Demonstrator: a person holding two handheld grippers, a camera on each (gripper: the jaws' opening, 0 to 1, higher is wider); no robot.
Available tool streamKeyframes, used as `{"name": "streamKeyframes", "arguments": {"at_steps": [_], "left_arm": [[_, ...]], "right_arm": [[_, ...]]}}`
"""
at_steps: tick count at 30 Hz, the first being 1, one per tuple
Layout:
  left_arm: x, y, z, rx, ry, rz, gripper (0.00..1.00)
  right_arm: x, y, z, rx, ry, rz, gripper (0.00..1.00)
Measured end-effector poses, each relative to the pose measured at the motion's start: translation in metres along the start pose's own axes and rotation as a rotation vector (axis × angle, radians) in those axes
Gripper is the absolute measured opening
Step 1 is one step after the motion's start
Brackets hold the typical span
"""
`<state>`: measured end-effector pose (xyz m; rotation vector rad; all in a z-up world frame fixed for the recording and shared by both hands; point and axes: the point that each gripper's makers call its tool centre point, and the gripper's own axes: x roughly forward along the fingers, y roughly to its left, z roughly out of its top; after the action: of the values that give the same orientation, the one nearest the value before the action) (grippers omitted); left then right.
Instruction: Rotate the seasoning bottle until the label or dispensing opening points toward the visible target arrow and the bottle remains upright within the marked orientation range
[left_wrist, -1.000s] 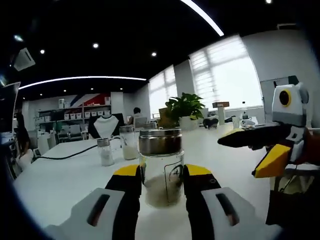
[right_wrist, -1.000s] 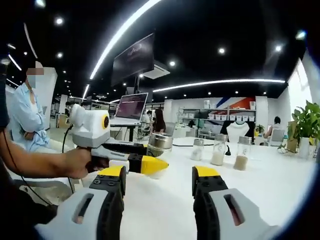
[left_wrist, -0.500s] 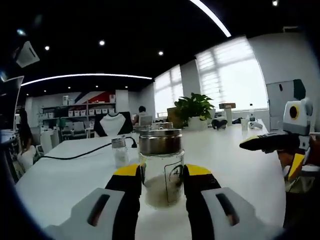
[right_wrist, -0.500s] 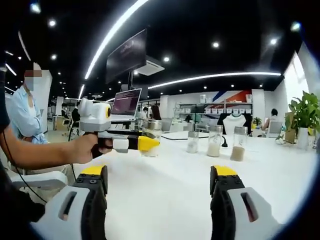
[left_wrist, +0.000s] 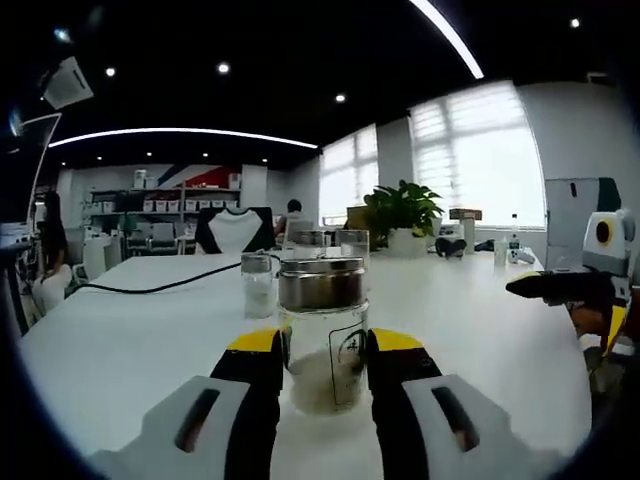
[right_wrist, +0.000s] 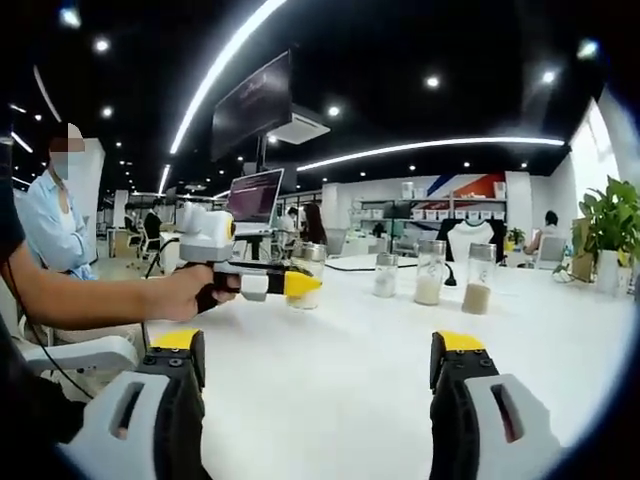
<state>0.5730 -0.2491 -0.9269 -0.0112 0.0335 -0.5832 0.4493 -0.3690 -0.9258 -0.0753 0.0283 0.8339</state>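
The seasoning bottle (left_wrist: 322, 340) is a clear glass jar with a steel lid, a pale label and light powder in the bottom. It stands upright on the white table (left_wrist: 120, 350). My left gripper (left_wrist: 322, 352) is shut on it, one yellow-tipped jaw on each side. My right gripper (left_wrist: 562, 286) hovers apart from it at the far right. In the right gripper view my right gripper (right_wrist: 318, 350) is open, with bare table between its jaws. There a hand holds the left gripper (right_wrist: 252, 283) at the left, and its yellow tip partly covers the bottle (right_wrist: 313, 260).
Three other jars (right_wrist: 430, 272) stand in a row at the back of the table. A small shaker (left_wrist: 258, 284), a black cable (left_wrist: 150, 290) and a potted plant (left_wrist: 403, 212) lie beyond the bottle. A laptop (right_wrist: 255, 195) and a seated person (right_wrist: 50, 235) are to the left.
My right gripper's jaws have spread wider and it has drawn away from the bottle. The left gripper view has swung, with the bottle still held between its jaws.
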Motion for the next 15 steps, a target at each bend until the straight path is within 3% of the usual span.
{"name": "streamKeyframes", "arguments": {"at_steps": [5,15], "left_arm": [[0.006,0.008,-0.007,-0.065,0.026,0.018,0.34],[0.012,0.018,-0.012,-0.060,0.044,0.044,0.34]], "right_arm": [[0.000,-0.002,-0.001,0.002,0.005,-0.003,0.94],[0.000,-0.001,0.000,-0.013,0.004,-0.008,0.91]]}}
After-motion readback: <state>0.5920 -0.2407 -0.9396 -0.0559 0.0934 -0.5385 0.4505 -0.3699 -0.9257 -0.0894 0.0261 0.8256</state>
